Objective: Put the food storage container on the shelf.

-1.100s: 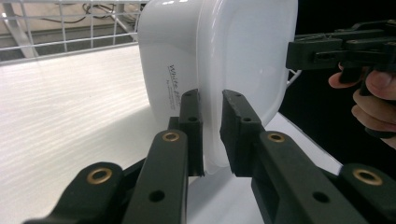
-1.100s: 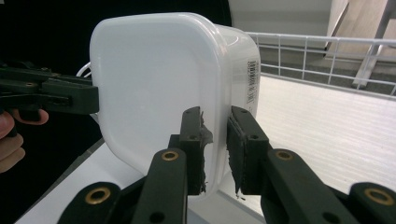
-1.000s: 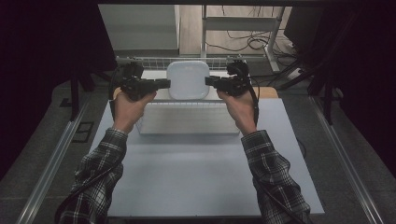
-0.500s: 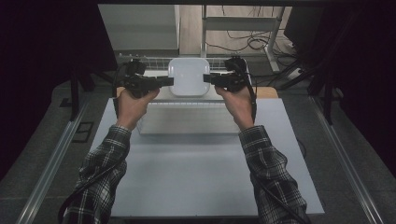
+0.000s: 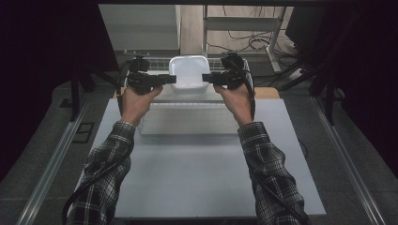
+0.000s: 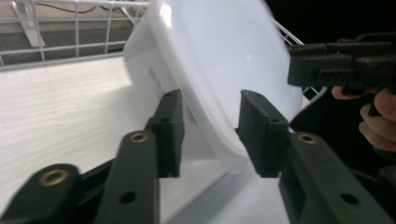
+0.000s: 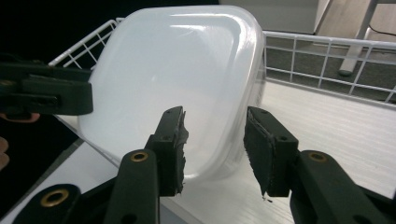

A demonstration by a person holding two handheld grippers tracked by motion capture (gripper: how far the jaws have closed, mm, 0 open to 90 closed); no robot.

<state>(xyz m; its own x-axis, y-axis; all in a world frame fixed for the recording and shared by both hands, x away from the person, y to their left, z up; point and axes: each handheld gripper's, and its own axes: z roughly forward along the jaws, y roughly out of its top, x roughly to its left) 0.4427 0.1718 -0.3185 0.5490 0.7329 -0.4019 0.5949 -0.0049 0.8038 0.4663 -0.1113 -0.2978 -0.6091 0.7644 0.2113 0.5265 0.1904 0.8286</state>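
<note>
In the high view the far rim of the translucent white square plastic container [image 5: 188, 74] hides part of the white wire rack [image 5: 159, 62] at the desk's far edge. The left gripper [image 5: 170, 79] and right gripper [image 5: 208, 78] cover its side rims, so the grip cannot be judged there. In the left gripper view the container's [image 6: 219, 70] top is cut off by the picture's edge and its right side is blurred. In the right gripper view its [image 7: 177, 79] lower edge sits hidden behind the jaws.
</note>
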